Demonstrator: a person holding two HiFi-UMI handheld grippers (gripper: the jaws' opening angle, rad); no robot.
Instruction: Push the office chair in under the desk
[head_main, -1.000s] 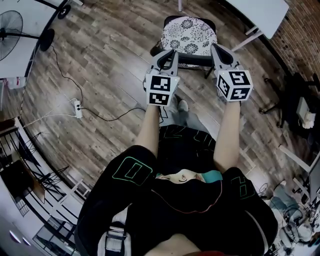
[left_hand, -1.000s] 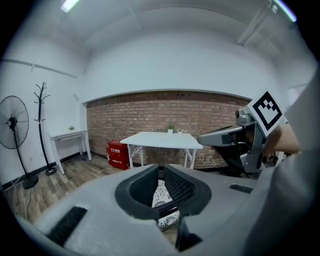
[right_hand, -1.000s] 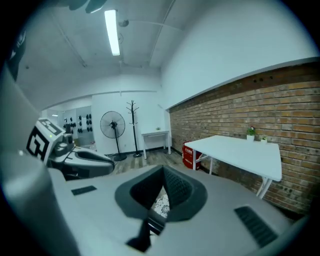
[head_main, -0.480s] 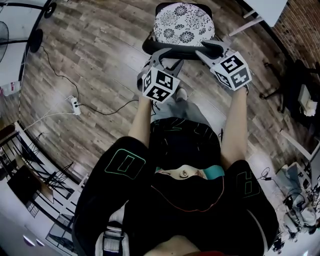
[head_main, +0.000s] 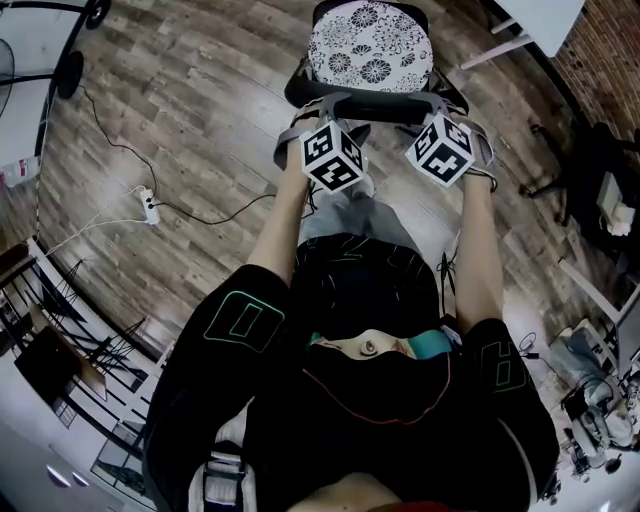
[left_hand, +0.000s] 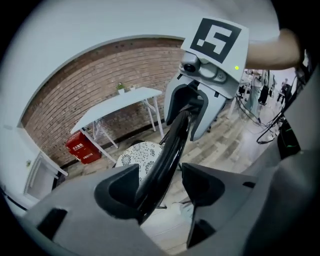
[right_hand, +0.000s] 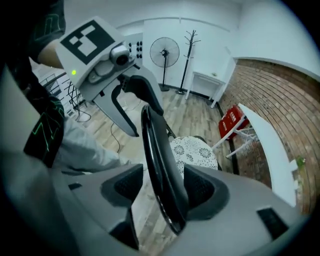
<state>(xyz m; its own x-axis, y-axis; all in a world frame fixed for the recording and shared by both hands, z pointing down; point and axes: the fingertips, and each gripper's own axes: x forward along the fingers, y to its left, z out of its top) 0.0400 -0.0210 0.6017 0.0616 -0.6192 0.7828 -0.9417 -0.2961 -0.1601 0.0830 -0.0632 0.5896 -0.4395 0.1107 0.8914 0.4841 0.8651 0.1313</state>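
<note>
The office chair has a black-and-white flowered seat (head_main: 370, 45) and a thin black backrest (head_main: 375, 105) whose top rim faces me. My left gripper (head_main: 305, 120) sits over the rim's left part and my right gripper (head_main: 452, 108) over its right part. In the left gripper view the backrest (left_hand: 172, 145) runs between the jaws of the left gripper (left_hand: 159, 182), close to the left pad with a gap on the right. In the right gripper view the backrest (right_hand: 155, 150) passes through the right gripper (right_hand: 164, 186), near the right pad. Both sets of jaws have just been opening. The white desk (head_main: 540, 20) stands beyond the chair.
A red box (left_hand: 82, 146) sits under the desk by the brick wall. A power strip (head_main: 150, 208) and its cable lie on the wood floor at left. A standing fan (right_hand: 165, 52) and coat rack are at the far wall. Dark equipment (head_main: 585, 180) stands at right.
Both grippers have come down and rolled, from shut and held above the chair to open and straddling the backrest's top rim. The chair sits slightly higher in the head view.
</note>
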